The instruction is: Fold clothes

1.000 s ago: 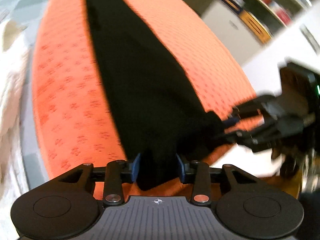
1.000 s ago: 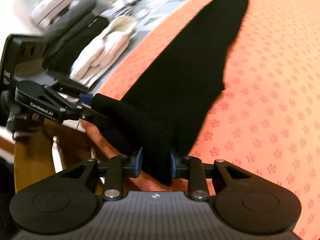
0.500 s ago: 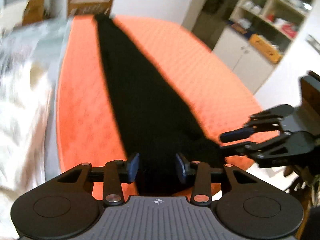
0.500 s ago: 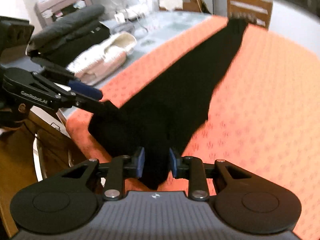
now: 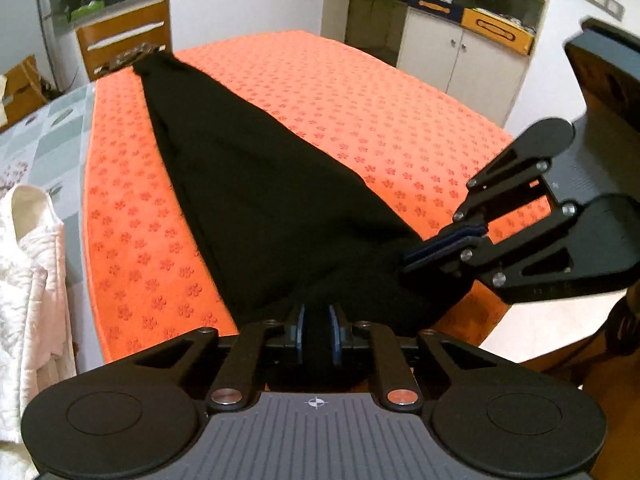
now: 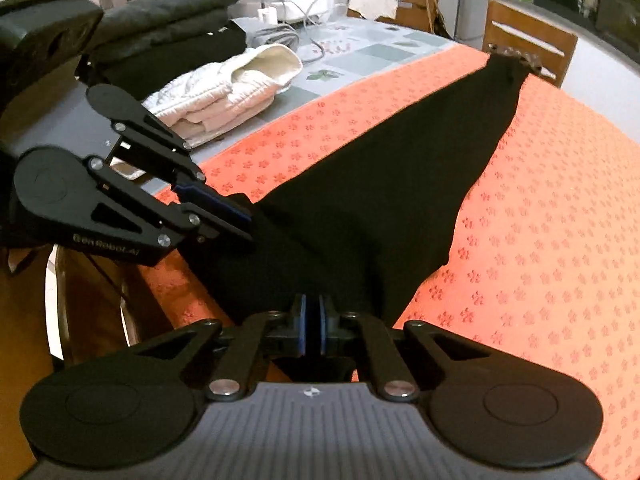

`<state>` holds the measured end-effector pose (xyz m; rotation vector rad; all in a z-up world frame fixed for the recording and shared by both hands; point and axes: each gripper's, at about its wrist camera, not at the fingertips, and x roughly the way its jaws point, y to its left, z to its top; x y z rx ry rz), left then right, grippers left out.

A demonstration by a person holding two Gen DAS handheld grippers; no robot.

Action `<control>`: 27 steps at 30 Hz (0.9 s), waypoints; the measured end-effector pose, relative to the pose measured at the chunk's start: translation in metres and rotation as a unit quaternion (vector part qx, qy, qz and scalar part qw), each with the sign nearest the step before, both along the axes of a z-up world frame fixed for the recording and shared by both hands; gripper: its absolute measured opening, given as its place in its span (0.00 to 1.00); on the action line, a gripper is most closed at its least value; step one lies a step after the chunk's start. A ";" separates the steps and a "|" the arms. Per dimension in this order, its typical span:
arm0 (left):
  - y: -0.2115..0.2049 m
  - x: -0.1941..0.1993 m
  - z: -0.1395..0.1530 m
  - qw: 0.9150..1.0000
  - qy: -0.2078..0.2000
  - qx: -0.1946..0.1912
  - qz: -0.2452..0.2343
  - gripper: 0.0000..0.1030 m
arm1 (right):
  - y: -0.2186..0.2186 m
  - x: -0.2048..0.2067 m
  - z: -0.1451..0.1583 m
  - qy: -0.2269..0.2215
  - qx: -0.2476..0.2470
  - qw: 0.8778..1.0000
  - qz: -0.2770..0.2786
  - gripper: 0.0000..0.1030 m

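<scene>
A domestic room holds a table covered by an orange mat (image 5: 360,112) printed with small flower shapes; beyond its far edge, at about 11 o'clock in the left wrist view, stands a wooden chair (image 5: 124,40), and at 1 o'clock a white cabinet (image 5: 464,60) with open shelves above it. A long black garment (image 5: 256,200) lies stretched along the mat, narrow at the far end near the chair and widening toward the near edge, where it bunches and drapes over the table's side. The left gripper (image 5: 317,330) sits at 6 o'clock in its own view, its blue-padded fingers clamped on a fold of the black cloth at the near edge. The right gripper (image 5: 416,258) appears at 3 o'clock in that same view, its fingers pinched together on the garment's other near corner, just beside the mat's edge. In the right wrist view the right gripper (image 6: 312,330) is at 6 o'clock, closed tightly on black fabric, and the left gripper (image 6: 244,220) reaches in from 9 o'clock, gripping the cloth. To the left of the mat, at 10 o'clock in this view, a folded cream garment (image 6: 224,92) rests on a grey patterned tablecloth (image 6: 360,52), with a stack of dark folded clothes (image 6: 168,24) behind it at 11 o'clock.
</scene>
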<state>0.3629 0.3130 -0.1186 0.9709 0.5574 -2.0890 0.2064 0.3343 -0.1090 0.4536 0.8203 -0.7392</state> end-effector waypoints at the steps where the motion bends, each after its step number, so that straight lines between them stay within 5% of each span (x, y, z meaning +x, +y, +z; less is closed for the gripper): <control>1: 0.003 -0.001 0.003 1.000 0.002 -0.005 -0.009 0.35 | 0.003 0.000 0.002 0.001 -0.005 1.000 0.007 0.12; 2: 0.008 -0.003 0.007 1.000 -0.004 -0.020 -0.023 0.49 | 0.006 0.000 0.003 0.003 -0.010 1.000 0.019 0.19; 5: 0.024 -0.008 0.009 0.993 -0.052 -0.067 -0.081 0.53 | 0.018 0.001 0.002 0.017 -0.029 0.998 0.061 0.36; 10: 0.040 -0.015 -0.007 0.974 -0.125 -0.103 -0.161 0.57 | 0.031 0.013 -0.005 0.067 -0.075 0.987 0.127 0.41; 15: 0.039 -0.012 -0.021 0.968 -0.142 -0.112 -0.172 0.59 | 0.033 0.017 -0.010 0.086 -0.106 0.977 0.163 0.47; 20: 0.034 -0.010 -0.026 0.971 -0.133 -0.109 -0.169 0.58 | 0.032 0.013 -0.013 0.089 -0.126 0.971 0.185 0.47; 27: 0.012 0.005 -0.021 0.986 -0.077 -0.069 -0.129 0.58 | 0.027 0.010 -0.019 0.101 -0.169 0.960 0.201 0.47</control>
